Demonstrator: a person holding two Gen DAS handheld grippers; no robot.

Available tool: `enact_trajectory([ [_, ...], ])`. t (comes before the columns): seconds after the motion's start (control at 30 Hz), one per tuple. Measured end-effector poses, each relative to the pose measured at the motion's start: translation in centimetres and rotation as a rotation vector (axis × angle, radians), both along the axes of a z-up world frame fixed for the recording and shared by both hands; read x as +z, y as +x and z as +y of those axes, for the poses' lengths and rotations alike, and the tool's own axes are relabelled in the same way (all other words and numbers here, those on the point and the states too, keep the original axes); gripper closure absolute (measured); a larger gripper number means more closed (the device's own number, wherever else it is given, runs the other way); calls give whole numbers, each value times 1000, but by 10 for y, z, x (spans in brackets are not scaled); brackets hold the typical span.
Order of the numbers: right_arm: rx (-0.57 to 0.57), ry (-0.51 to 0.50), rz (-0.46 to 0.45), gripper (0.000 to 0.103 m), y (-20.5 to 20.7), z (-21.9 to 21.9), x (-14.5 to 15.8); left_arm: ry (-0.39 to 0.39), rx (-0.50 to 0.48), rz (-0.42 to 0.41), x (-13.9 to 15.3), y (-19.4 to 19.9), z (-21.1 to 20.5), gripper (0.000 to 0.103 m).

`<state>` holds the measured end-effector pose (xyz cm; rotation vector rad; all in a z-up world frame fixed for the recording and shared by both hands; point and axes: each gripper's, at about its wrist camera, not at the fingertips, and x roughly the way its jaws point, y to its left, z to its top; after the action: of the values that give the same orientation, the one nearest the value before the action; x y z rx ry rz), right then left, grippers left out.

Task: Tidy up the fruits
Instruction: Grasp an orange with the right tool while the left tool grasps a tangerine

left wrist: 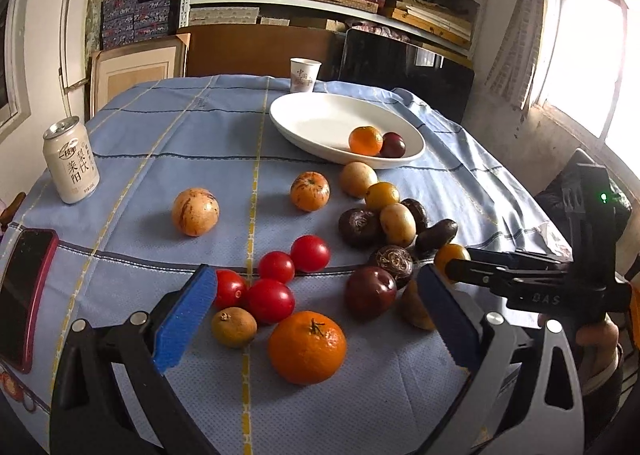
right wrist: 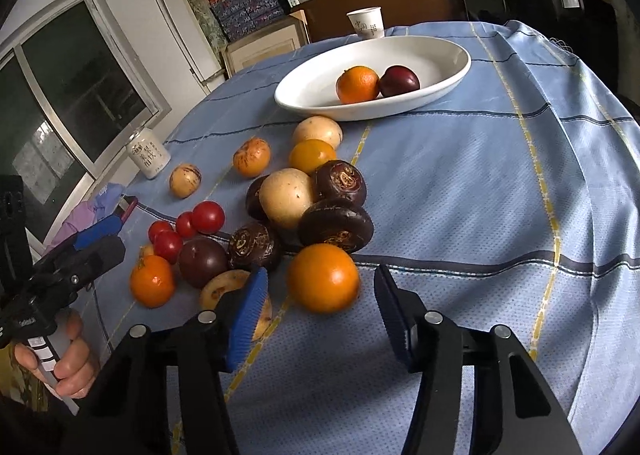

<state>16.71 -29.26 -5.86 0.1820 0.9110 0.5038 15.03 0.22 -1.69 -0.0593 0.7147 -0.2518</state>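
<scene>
A white oval bowl [left wrist: 312, 123] [right wrist: 424, 55] at the far side holds an orange [left wrist: 365, 141] [right wrist: 357, 84] and a dark plum [left wrist: 392, 145] [right wrist: 399, 81]. Many loose fruits lie on the blue cloth. My left gripper [left wrist: 316, 311] is open, low over the cloth, with a large tangerine [left wrist: 307, 347] [right wrist: 152, 281] between its blue pads; red tomatoes [left wrist: 276, 287] and a dark red plum [left wrist: 370, 291] lie just beyond. My right gripper [right wrist: 322, 309] is open, with a smooth orange fruit [right wrist: 323, 277] just beyond its tips. It also shows in the left wrist view [left wrist: 436, 275].
A drink can [left wrist: 71, 159] [right wrist: 148, 153] stands at the left. A phone [left wrist: 24, 295] lies at the near left edge. A paper cup [left wrist: 304, 75] [right wrist: 366, 23] stands behind the bowl. Dark carved fruits [right wrist: 336, 225] and pale round fruits [right wrist: 286, 197] are piled mid-table.
</scene>
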Motion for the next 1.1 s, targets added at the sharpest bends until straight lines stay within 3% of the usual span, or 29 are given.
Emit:
enact_trajectory([
  [0.47, -9, -48, 28, 59, 5, 11, -6, 9, -1, 2, -1, -1, -1, 4],
  [0.77, -23, -26, 34, 63, 6, 7, -6, -4, 15, 21, -3, 1, 4, 4],
  [0.87, -24, -2, 40, 63, 7, 3, -7, -3, 23, 23, -4, 1, 13, 4],
  [1.0, -27, 20, 50, 63, 7, 0, -8, 93, 91, 17, -9, 1, 37, 4],
  [1.1, -25, 7, 46, 63, 7, 1, -8, 63, 37, 65, -17, 4, 54, 4],
])
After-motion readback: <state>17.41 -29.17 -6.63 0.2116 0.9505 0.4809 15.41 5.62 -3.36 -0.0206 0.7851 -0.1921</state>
